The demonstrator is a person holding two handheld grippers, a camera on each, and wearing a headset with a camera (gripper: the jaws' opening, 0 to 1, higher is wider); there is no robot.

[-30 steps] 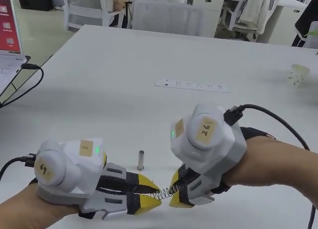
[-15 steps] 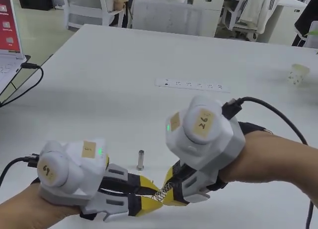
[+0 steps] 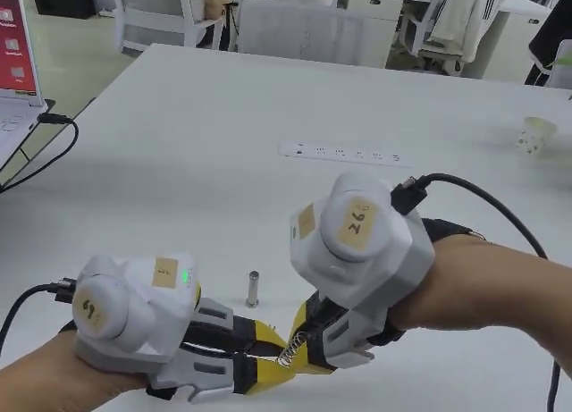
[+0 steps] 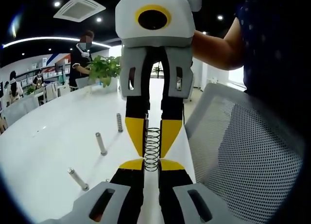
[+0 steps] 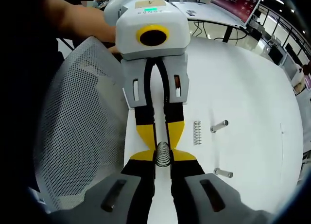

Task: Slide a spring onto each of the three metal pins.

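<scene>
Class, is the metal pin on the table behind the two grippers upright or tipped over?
Upright: in the head view the pin stands on end on the white table, its top pointing up.

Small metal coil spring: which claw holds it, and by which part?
Both: the left claw pinches one end of the small metal coil spring, the right claw the other.

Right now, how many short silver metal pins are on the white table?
3, in a row in the left gripper view: far pin, middle pin, near pin. More could be hidden.
</scene>
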